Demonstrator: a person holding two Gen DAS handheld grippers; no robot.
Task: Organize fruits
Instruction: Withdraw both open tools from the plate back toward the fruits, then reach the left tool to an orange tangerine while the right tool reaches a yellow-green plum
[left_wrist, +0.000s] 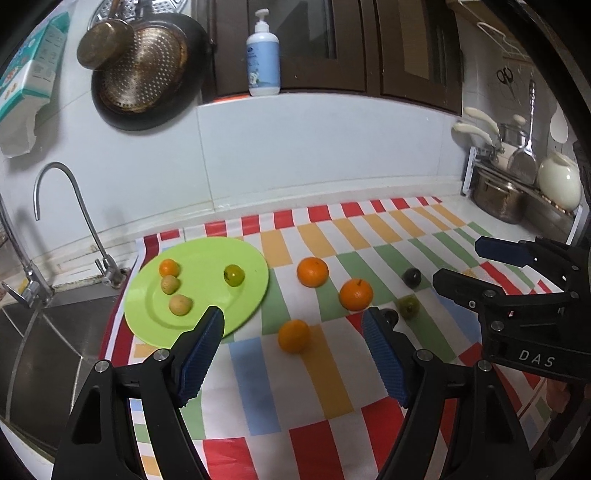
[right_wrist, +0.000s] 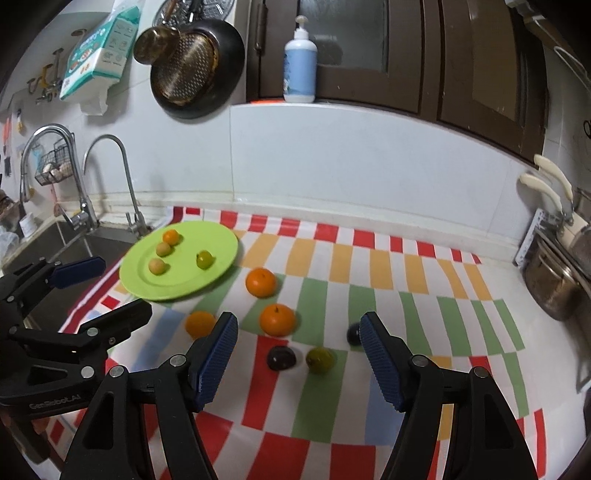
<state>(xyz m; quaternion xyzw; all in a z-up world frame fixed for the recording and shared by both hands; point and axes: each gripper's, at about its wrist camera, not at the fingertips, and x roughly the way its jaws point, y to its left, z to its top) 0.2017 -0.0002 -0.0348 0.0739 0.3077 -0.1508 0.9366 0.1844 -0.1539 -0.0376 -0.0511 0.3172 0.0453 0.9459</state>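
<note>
Gaping empty, both tools (left_wrist: 293, 319) (right_wrist: 299, 325)

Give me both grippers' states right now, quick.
Left gripper: open, holding nothing.
Right gripper: open, holding nothing.

Your left wrist view looks forward and down from low over the worktop (left_wrist: 454, 210); your right wrist view does likewise from farther right. Both share the green plate (left_wrist: 207, 258) (right_wrist: 218, 236) and the back wall.
</note>
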